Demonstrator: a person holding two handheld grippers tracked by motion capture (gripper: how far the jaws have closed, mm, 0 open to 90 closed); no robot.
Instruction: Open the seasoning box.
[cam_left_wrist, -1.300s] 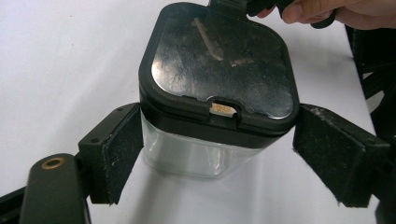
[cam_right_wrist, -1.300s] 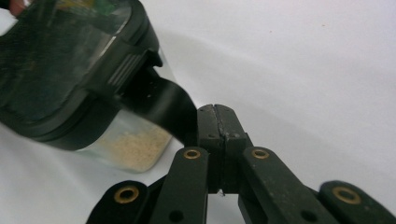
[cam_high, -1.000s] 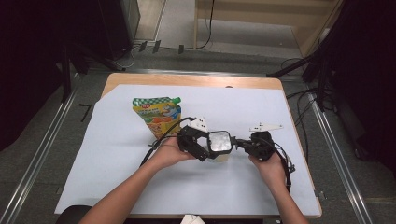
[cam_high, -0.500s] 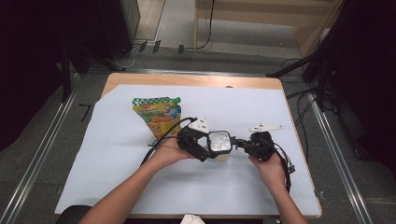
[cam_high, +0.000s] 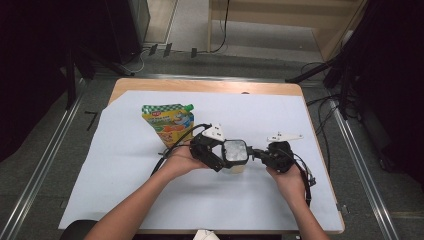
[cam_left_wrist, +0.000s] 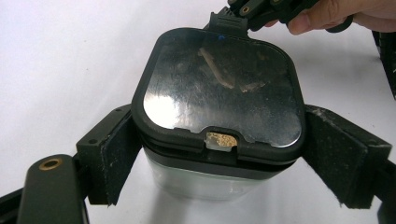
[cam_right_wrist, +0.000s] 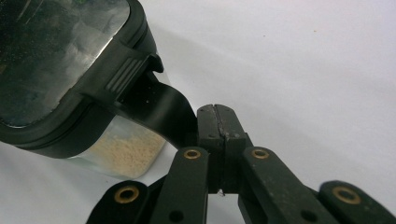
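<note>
Jar (cam_left_wrist: 219, 140) clamped by left gripper (cam_high: 220, 150) fingers for steadiness; right gripper (cam_right_wrist: 217, 126) fingers pressed together, probably pinching the lid tab (cam_right_wrist: 159, 105) to pop it, mid-tabletop.

Nothing visibly changed; possibly the container (cam_high: 235, 151) shifted slightly

Both grippers were black — the left gripper (cam_high: 223, 155) and right gripper (cam_high: 258, 154) each carried a pale three-cornered plate on top and trailed a black cable. Brass-coloured rivets dotted the jaw links at the lower frame; forearms were bare, sleeveless.
</note>
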